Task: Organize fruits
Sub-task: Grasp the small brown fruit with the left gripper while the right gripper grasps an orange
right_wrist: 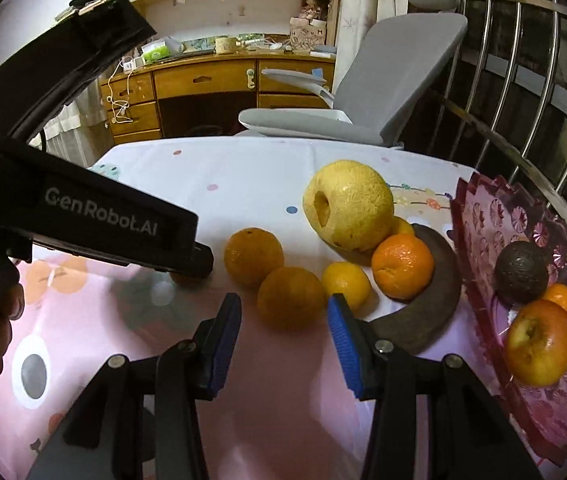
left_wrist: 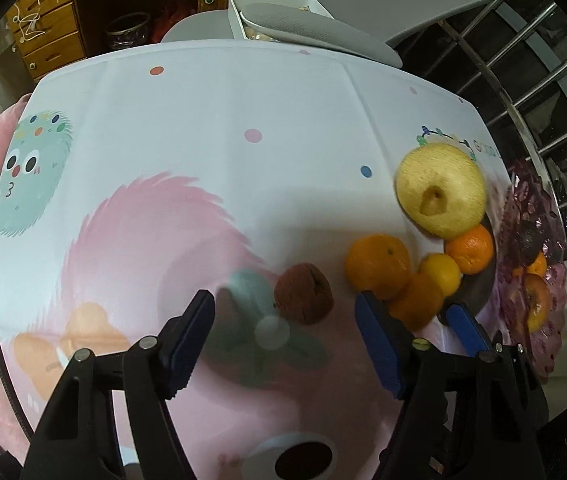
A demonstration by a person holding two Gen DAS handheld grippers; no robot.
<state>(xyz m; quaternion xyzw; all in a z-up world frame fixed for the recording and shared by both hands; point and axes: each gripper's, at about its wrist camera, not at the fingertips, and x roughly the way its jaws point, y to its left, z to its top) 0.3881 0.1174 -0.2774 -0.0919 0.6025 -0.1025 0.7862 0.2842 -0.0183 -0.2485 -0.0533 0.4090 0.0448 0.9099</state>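
The left tongs [left_wrist: 283, 320] are seen spread over the counter [left_wrist: 243, 100], with a brown fruit [left_wrist: 303, 294] lying between the two pads and touched by neither. No earlier view is given, so nothing but this gap can be told.

The right tongs [right_wrist: 283, 332] are likewise held apart, and an orange [right_wrist: 290, 297] lies on the cloth between their tips; whether the pads press on it cannot be told. Just beyond it a second orange [right_wrist: 253, 256] and a small yellow fruit [right_wrist: 346, 285] are found. A large yellow pear [right_wrist: 349, 204] and a bright orange [right_wrist: 402, 266] rest on a brown dish [right_wrist: 431, 320].

Only in the right view is the pink tray [right_wrist: 543, 412] shown clearly, holding a red-yellow apple [right_wrist: 539, 348], a dark round fruit [right_wrist: 521, 272] and a small orange. The brown fruit is shown only by the left view.
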